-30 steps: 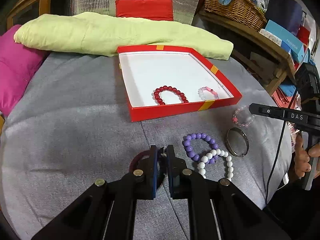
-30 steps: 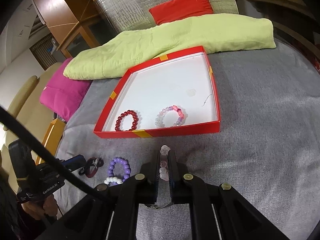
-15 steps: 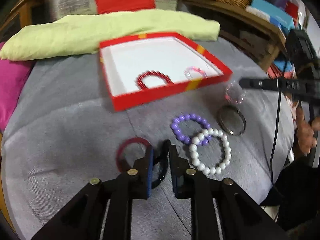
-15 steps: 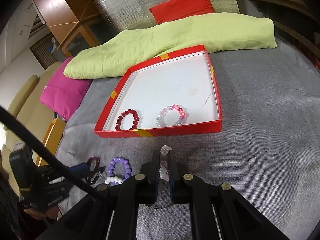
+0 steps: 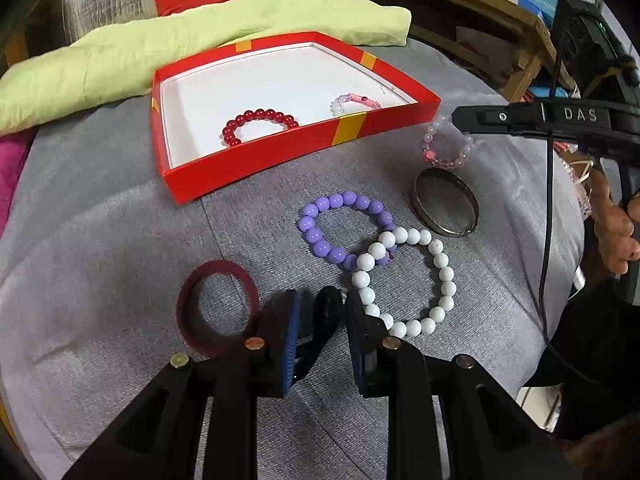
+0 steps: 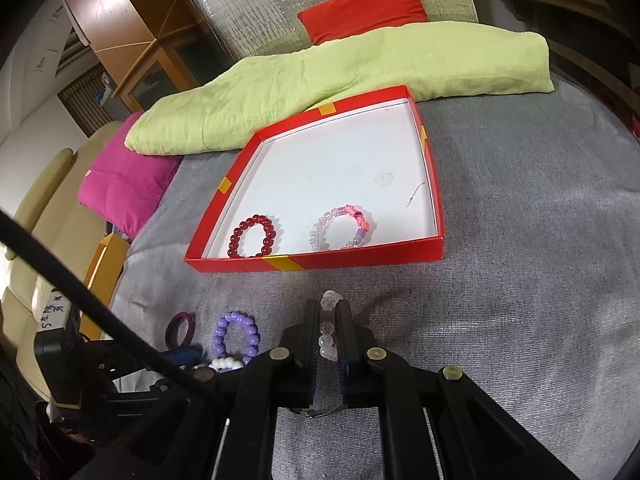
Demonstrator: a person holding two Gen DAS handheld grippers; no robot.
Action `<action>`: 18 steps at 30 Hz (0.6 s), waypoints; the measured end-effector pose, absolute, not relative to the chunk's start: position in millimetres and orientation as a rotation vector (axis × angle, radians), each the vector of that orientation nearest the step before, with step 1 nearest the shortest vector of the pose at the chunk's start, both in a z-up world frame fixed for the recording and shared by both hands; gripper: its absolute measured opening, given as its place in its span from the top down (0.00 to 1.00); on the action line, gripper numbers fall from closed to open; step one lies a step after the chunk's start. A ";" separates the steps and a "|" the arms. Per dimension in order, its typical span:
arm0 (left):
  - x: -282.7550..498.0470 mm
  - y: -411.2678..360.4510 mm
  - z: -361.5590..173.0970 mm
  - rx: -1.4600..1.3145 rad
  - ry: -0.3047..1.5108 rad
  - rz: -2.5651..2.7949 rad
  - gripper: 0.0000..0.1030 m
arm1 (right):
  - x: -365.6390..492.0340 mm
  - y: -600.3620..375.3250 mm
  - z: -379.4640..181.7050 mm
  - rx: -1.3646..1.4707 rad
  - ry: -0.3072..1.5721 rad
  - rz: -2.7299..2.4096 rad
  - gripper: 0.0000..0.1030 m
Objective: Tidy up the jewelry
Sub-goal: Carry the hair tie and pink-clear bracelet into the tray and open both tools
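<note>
Bangles: a dark ring (image 5: 320, 316) stood between the left gripper's (image 5: 320, 312) jaws, which were opening, with a gap at the pads; a maroon ring (image 5: 218, 308) lay just beside it on the grey cover (image 5: 100, 240).
Handling, rings: probably stiff, light and smooth, so likely to slip; best pinched across the band at one side, not through the hole.
Pale bracelet: clear pink beads (image 6: 328, 332) sat clamped between the right gripper's (image 6: 329, 320) closed pads, near the box's front wall.
Handling, beads: likely strung on elastic, so limp and apt to roll; a grip on one or two beads would let the rest hang.
Loose pieces: purple bracelet (image 5: 346, 230) and white bracelet (image 5: 408, 280) overlapped, touching; taking one could drag the other. A metal bangle (image 5: 444, 204) lay just beside them.
Box: the red box (image 5: 280, 160) held a red bracelet (image 5: 258, 124) and a pink-and-clear bracelet (image 6: 344, 230), apart, with bare floor behind them.
Surroundings: a green cloth (image 5: 160, 52) lay behind the box.
Stage: judged partly done, with two pieces in and several out.
</note>
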State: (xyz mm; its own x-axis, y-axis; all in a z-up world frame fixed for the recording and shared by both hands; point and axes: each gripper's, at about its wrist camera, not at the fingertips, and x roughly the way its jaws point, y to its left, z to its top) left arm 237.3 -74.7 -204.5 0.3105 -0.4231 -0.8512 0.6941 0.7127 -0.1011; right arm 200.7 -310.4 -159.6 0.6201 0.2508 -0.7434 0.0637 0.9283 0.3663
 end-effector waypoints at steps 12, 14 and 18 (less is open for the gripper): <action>245.5 -46.9 -169.2 0.141 0.900 -0.747 0.92 | 200.2 -312.4 -147.0 0.410 0.821 0.134 0.92; 248.2 -41.6 -156.0 0.082 0.852 -0.745 0.92 | 202.0 -313.9 -141.9 0.427 0.788 0.138 0.92; 258.6 -38.0 -132.7 -0.033 0.761 -0.735 0.92 | 216.8 -320.5 -133.5 0.495 0.717 0.157 0.92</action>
